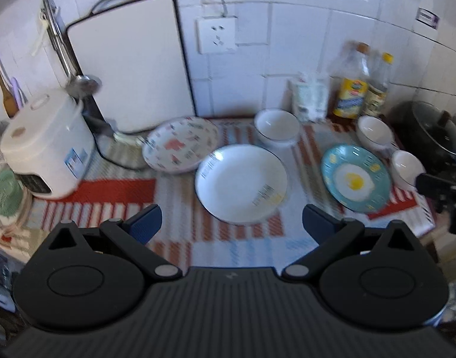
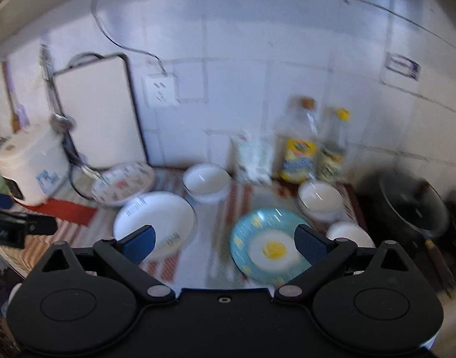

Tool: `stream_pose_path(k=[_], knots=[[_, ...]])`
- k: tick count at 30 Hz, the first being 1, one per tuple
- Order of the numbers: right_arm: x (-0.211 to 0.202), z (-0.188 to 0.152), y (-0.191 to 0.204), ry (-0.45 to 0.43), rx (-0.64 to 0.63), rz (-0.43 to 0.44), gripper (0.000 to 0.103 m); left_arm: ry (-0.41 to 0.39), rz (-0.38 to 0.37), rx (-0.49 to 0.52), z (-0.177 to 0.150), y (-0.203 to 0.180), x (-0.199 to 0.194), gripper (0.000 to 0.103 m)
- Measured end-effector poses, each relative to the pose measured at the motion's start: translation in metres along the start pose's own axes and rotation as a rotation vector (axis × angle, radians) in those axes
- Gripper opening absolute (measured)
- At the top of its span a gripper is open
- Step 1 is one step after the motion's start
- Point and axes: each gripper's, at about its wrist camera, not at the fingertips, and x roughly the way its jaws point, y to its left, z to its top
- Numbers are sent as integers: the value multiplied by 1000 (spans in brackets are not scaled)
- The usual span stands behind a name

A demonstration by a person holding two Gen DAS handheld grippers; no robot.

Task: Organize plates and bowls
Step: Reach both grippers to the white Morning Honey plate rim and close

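On a striped mat lie three plates: a patterned plate (image 1: pixel 180 144) at the back left, a white plate (image 1: pixel 241 183) in the middle, and a teal fried-egg plate (image 1: pixel 355 178) at the right. Three white bowls stand behind and right: one (image 1: pixel 276 126) at the back centre, one (image 1: pixel 374 132), one (image 1: pixel 407 167). My left gripper (image 1: pixel 232 223) is open and empty, just in front of the white plate. My right gripper (image 2: pixel 225 243) is open and empty, above the gap between the white plate (image 2: pixel 154 220) and the teal plate (image 2: pixel 268 244).
A white rice cooker (image 1: pixel 45 146) stands at the left, a cutting board (image 1: pixel 129 65) leans on the tiled wall, bottles (image 1: pixel 351 85) stand at the back right, and a black lidded pot (image 1: pixel 431 128) sits at the far right. The counter edge runs along the front.
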Motion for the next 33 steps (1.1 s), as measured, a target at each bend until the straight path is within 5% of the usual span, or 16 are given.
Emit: stream_pose_path(k=[10, 20, 26, 33], knots=[[100, -4, 13, -37, -28, 261, 99, 23, 14, -43, 17, 49, 103, 93], [194, -18, 19, 24, 26, 278, 99, 64, 22, -86, 19, 77, 187, 84], [239, -32, -2, 129, 236, 284, 95, 100, 21, -160, 8, 95, 223, 78], [272, -51, -2, 222, 262, 269, 89, 165, -25, -143, -13, 88, 264, 75]])
